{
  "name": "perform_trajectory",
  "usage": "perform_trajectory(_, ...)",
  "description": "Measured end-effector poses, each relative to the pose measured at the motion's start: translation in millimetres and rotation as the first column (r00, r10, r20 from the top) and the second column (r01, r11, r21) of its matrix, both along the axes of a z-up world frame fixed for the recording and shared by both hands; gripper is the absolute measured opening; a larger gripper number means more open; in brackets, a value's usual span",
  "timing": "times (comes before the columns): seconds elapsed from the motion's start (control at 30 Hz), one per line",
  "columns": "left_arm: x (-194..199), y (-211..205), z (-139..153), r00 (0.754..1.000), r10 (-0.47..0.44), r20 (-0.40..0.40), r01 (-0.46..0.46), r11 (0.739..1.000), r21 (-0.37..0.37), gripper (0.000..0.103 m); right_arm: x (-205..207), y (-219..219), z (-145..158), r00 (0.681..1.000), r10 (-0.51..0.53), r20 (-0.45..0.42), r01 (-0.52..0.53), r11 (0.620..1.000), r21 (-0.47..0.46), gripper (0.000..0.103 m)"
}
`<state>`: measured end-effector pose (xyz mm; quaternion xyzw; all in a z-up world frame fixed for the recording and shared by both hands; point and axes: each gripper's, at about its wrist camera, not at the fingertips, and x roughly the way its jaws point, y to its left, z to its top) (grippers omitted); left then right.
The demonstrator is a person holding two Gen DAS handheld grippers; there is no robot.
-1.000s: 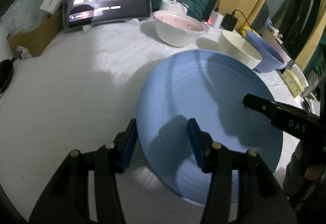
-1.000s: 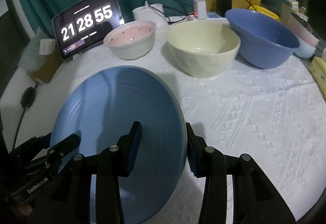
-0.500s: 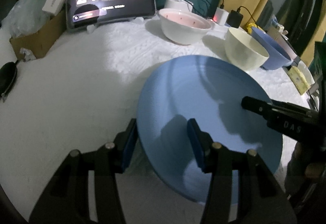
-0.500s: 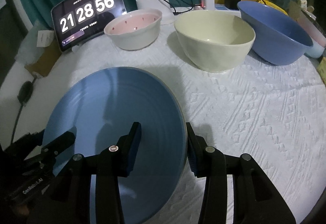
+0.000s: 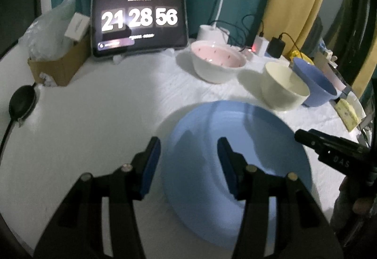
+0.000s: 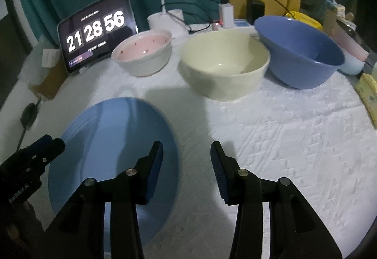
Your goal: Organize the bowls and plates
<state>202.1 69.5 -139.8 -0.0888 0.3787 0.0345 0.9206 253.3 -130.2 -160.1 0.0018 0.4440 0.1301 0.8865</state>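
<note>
A large blue plate (image 5: 238,155) lies flat on the white cloth (image 6: 282,141). My left gripper (image 5: 188,164) is open above the plate's left rim, one finger over the cloth and the other over the plate. The open right gripper (image 6: 186,164) hangs over the plate's right rim (image 6: 174,153) in the same way, and neither gripper's pads press on the plate. Each gripper shows in the other's view: the right gripper (image 5: 329,150) and the left gripper (image 6: 40,150). Behind stand a pink-lined bowl (image 6: 143,54), a cream bowl (image 6: 226,65) and a blue bowl (image 6: 299,51).
A tablet showing a clock (image 5: 139,23) leans at the back, beside a cardboard box (image 5: 59,65) with a plastic bag. A lamp base (image 6: 165,21), chargers and cables line the rear edge. A black round object (image 5: 22,103) lies far left, and a yellow sponge (image 5: 346,115) far right.
Both grippers have risen and drawn back, so the plate looks smaller and lower in both views. The right gripper has also shifted right, toward the plate's rim. Jaw widths look unchanged.
</note>
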Motion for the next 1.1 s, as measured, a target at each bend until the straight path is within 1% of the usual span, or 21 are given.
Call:
perform_trajectory(0.37,6.0,-40.6,18.5,0.997,-0.067,0.04,0.066,0.997,0.027,0.052,-5.3,-38.6,13.5,0.998,-0.045,0.037,0.044,0.999,0.021,0.044)
perform_trajectory(0.73,13.1,-77.0,27.4,0.991,-0.127,0.047,0.124,0.991,0.049,0.053,-9.5,-73.9,22.1,0.994,-0.088,0.059,0.085,0.995,0.043,0.044)
perform_trajectory(1.1,34.0,-121.2,46.2,0.975,-0.202,0.092,0.195,0.978,0.079,0.054,-2.7,-107.4,39.4,0.987,-0.113,0.115,0.109,0.993,0.042,0.044)
